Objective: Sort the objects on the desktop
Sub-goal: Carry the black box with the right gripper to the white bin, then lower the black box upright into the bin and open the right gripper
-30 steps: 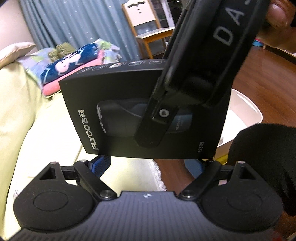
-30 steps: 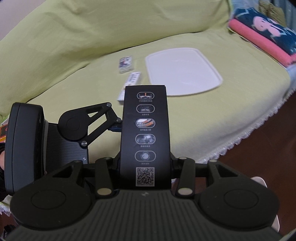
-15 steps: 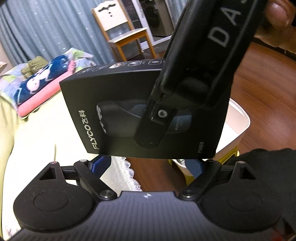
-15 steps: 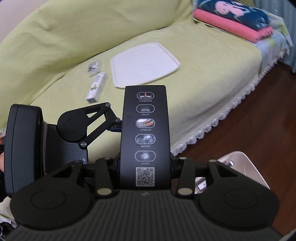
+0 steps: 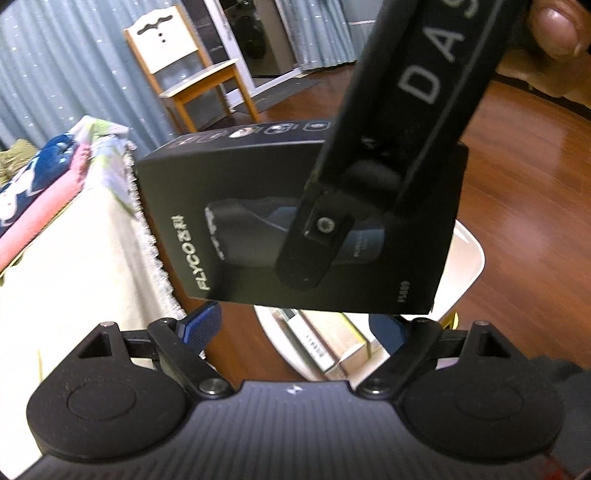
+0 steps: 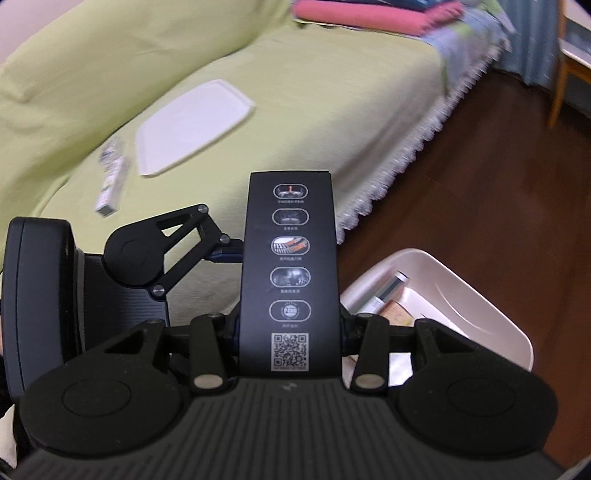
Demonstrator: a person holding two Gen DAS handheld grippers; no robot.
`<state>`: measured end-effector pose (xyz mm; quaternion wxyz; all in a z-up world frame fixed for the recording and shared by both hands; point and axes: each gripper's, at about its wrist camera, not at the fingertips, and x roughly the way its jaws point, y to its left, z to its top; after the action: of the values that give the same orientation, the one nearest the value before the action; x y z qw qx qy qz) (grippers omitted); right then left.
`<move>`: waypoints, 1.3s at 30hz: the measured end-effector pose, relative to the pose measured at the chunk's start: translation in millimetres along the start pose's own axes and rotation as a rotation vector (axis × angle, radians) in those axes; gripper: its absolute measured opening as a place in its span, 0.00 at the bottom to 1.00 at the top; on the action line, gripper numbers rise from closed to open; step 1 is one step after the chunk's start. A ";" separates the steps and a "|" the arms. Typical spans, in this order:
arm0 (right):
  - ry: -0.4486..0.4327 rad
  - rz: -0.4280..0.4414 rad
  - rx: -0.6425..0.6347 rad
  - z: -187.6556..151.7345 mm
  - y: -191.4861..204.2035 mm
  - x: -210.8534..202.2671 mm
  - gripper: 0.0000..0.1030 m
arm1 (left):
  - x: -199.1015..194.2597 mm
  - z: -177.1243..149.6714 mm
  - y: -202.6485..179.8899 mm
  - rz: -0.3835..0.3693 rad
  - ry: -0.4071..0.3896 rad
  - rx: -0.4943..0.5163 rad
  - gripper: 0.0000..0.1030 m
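Black shaver box (image 6: pixel 290 273) clamped in our right gripper (image 6: pixel 290 332), left gripper (image 5: pixel 295 321) spread; next, lower into the near bin (image 6: pixel 476 295).

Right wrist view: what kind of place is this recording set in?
Most likely a room in a home: a sofa or bed under a green cover, folded blankets, a wooden chair, curtains and wood flooring.

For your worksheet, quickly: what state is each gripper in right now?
Left gripper: open, fingers spread, holding nothing.
Right gripper: shut on the black shaver box, carried above the white bin.
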<state>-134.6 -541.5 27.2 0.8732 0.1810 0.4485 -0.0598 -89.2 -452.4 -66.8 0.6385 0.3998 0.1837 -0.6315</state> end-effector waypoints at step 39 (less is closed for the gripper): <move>-0.011 -0.260 0.742 -136.7 -164.9 139.1 0.38 | 113.1 -26.4 -41.2 -0.037 0.077 0.465 0.86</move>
<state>-200.6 -635.9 -200.8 0.7360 0.4257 0.4111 -0.3288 -106.0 -502.6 -178.1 0.5100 0.5565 0.0649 -0.6527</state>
